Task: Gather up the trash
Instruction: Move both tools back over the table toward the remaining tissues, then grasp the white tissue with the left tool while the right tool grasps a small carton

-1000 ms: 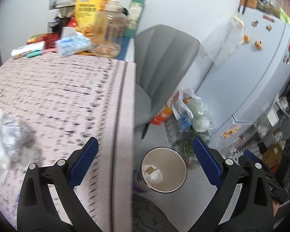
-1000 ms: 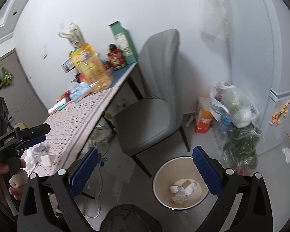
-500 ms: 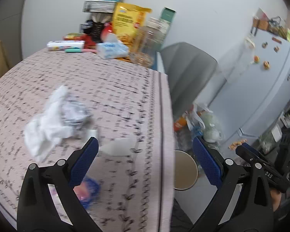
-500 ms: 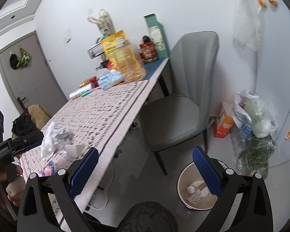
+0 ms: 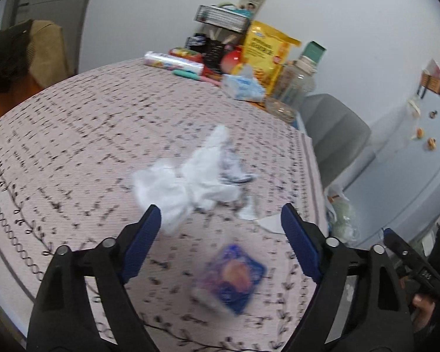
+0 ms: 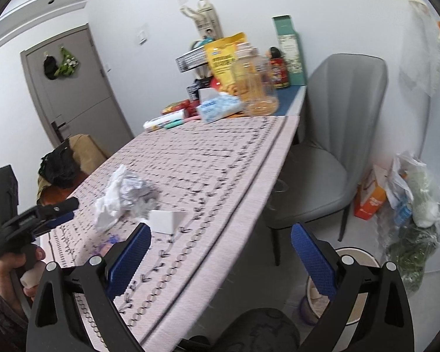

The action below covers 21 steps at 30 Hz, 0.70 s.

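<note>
Left wrist view, left hand-held gripper [image 5: 220,224] released above the desk [image 5: 73,135], jaws just narrowing with nothing clamped, blue wrapper [image 5: 231,278] below them, crumpled white tissue [image 5: 187,182] just beyond, right hand-held gripper [image 6: 220,248] released, bin [image 6: 358,287] on floor.

A matt woven cloth [image 5: 73,135] with a dark printed pattern covers the counter. Near its front edge lie crumpled white tissue paper [image 5: 187,182], wrinkled silvery foil [image 6: 135,189] and a glossy blue plastic wrapper [image 5: 234,275]. At the far edge stand a clear plastic jar [image 6: 255,88] and a shiny yellow bag [image 6: 223,58]. The chair [image 6: 331,135] is smooth matt grey.
</note>
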### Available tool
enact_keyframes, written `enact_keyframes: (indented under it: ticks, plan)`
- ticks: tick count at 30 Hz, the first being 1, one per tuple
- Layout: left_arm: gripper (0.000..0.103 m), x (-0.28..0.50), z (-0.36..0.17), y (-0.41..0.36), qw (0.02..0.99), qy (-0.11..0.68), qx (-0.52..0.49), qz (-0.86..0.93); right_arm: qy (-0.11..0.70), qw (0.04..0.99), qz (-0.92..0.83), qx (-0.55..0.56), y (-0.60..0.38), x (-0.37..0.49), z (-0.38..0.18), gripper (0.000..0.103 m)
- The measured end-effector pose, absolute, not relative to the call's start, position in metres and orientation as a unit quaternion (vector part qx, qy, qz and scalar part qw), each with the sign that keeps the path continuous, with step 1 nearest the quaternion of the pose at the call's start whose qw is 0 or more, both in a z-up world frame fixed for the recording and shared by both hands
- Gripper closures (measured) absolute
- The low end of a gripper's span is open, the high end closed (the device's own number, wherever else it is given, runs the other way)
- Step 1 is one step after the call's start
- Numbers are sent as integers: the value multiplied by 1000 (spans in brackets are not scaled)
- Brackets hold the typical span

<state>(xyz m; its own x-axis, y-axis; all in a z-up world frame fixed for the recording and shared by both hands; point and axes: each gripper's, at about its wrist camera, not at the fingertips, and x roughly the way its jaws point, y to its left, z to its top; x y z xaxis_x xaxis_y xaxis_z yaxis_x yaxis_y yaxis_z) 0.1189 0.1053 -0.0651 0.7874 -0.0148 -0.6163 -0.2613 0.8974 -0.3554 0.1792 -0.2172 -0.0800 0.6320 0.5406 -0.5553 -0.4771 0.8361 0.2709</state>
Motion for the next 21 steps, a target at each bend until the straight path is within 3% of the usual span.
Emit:
enact_keyframes:
  ticks: [3,5,7,18,21]
  plan:
    - [27,119,-75,119,916,326,-219,78,326,897,295,41,-201,179,-80,19]
    - [29,120,-83,127,913,332,-222,85,333,892,303,38,-191,181,-82,31]
    - [31,122,-92,133,908,338,-229,88,343,885,312,41,-182,184,-85,35]
    - [32,149,-121,147,896,365,-234,95,354,876,327,30,-156,187,-90,35]
    - [48,156,-125,147,895,372,-229,92,362,872,328,25,-149,192,-94,35]
